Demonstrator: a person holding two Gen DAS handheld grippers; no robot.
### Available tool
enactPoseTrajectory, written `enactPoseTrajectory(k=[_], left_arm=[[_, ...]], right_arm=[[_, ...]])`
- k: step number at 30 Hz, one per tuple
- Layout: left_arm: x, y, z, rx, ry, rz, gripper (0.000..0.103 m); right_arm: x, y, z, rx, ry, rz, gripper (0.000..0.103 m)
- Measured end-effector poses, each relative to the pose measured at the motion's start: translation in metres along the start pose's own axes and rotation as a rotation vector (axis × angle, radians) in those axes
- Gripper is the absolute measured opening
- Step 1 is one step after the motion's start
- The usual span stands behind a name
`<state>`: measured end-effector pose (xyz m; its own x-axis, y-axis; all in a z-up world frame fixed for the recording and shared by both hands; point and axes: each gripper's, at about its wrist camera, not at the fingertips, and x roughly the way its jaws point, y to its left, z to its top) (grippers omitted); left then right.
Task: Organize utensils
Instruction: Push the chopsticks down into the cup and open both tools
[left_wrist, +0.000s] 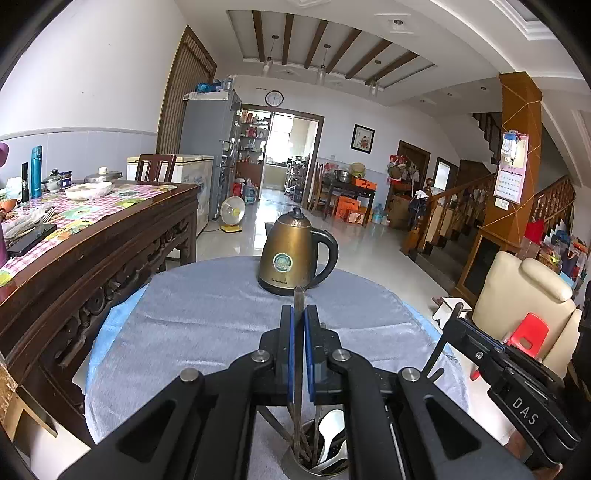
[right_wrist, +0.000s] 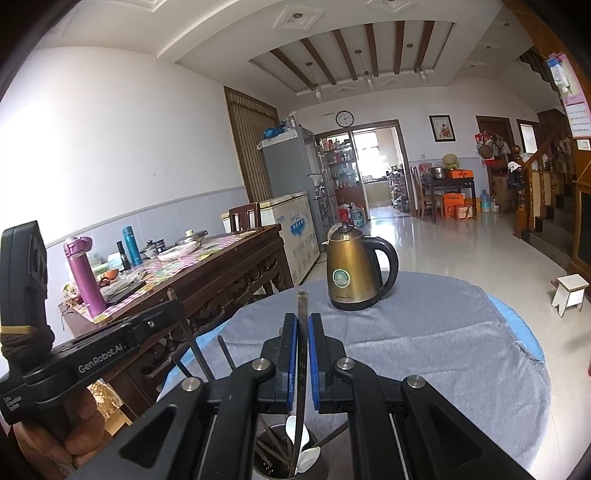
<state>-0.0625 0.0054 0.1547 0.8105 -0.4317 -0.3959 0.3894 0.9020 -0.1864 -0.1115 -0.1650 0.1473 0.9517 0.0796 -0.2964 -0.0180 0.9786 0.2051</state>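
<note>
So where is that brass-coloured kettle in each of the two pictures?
Left wrist view: the kettle stands just above the middle, at the far edge of the grey cloth, straight beyond the left tongs.
Right wrist view: the kettle is right of centre, beyond the right tongs.
Shared landmark: the round wall clock above the doorway.

We see a kettle (left_wrist: 295, 258) on the round table (left_wrist: 192, 317) at its far edge, a utensil holder (left_wrist: 317, 458) at the near edge (utensils standing in it), and a long wooden table (left_wrist: 110, 236) to the left.
</note>
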Motion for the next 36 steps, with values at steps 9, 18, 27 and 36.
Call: enactPoseTrajectory(k=[9,18,27,36], left_arm=[[0.003,0.001,-0.003,-0.004,0.012,0.004,0.005],[0.005,0.002,-0.007,-0.007,0.022,0.009,0.005],[0.009,0.003,-0.012,-0.017,0.041,0.017,0.005],[0.010,0.003,-0.016,-0.019,0.047,0.030,0.005]], right_arm=[[0.004,-0.001,-0.004,0.002,0.014,-0.003,0.007],[0.007,-0.002,-0.007,0.014,0.022,-0.011,0.007],[0.013,0.000,-0.012,0.020,0.042,-0.018,0.007],[0.022,0.000,-0.016,0.027,0.058,-0.026,0.007]])
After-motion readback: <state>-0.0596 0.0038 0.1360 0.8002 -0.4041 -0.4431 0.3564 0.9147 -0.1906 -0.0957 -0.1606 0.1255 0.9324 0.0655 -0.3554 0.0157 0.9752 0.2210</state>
